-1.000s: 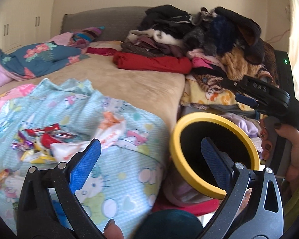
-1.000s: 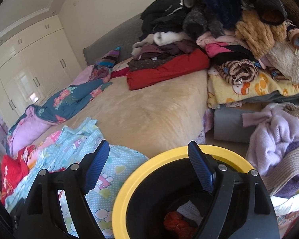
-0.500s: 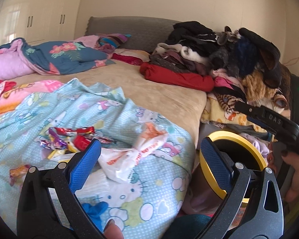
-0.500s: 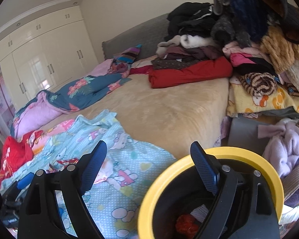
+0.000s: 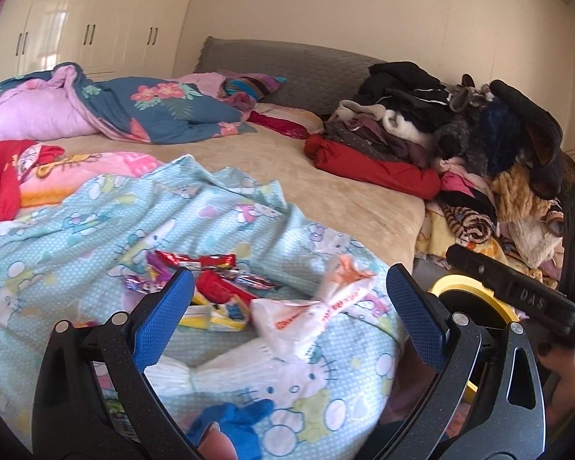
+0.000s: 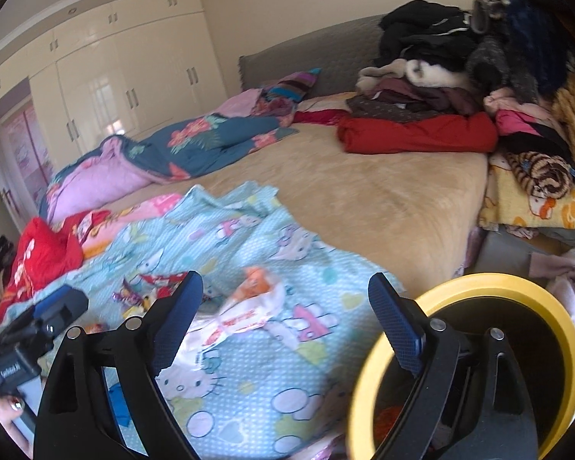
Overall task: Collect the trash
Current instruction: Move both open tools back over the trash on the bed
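On the light-blue cartoon blanket (image 5: 96, 230) lies a crumpled white plastic bag (image 5: 310, 314) printed in orange. Left of it are several red, purple and yellow candy wrappers (image 5: 211, 268). My left gripper (image 5: 289, 299) hovers just short of them, open, with nothing between its blue pads. My right gripper (image 6: 287, 306) is also open and empty, facing the same bag (image 6: 249, 310) and wrappers (image 6: 153, 287). A black bin with a yellow rim (image 6: 479, 281) stands at the bed's near right corner, behind the right finger; something red lies at its bottom. The bin's rim (image 5: 475, 295) is partly hidden in the left wrist view.
The tan bed (image 5: 326, 176) holds a floral quilt (image 5: 153, 107) at the back left. A tall pile of clothes (image 5: 460, 126) is at the back right. A blue scrap (image 5: 241, 421) lies near the blanket's front edge. White wardrobes (image 6: 96, 88) line the far wall.
Both views have swung left, away from the bin and onto the blanket. The bin has slid to the right edge, and the bag and wrappers now sit between the fingers of both grippers.
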A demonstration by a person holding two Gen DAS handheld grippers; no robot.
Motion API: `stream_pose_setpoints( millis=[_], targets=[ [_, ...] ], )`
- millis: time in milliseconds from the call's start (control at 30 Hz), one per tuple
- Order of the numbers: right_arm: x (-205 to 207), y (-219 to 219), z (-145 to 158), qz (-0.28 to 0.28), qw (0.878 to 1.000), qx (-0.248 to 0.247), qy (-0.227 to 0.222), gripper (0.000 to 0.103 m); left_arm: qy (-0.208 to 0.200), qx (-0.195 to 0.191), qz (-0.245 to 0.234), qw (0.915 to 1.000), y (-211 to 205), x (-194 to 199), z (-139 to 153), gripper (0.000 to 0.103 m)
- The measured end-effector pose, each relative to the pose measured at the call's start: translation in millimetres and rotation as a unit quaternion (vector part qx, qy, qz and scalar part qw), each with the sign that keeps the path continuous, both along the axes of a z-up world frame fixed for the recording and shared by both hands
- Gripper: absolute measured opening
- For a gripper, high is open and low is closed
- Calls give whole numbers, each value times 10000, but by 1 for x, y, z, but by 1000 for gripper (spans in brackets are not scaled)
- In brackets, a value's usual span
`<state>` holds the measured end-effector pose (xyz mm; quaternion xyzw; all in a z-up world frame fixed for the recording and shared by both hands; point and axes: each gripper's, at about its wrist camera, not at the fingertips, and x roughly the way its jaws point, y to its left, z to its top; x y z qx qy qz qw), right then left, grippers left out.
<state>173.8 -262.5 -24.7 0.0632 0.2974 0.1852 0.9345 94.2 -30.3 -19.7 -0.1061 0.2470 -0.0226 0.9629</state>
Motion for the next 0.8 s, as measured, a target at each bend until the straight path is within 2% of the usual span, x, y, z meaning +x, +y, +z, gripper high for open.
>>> stream_pose_setpoints(
  millis=[367, 533, 800],
  targets=[
    [2, 47, -24, 243, 9988, -333, 259, 89, 129, 81, 370, 9992, 51, -12, -9, 92],
    [4, 65, -32, 214, 9977, -593, 245, 91, 276, 163, 536, 9980, 75, -17, -19, 92],
    [13, 93, -51, 207, 9960, -636, 587, 92, 617, 249, 600, 9960, 101, -30, -37, 92]
  ],
)
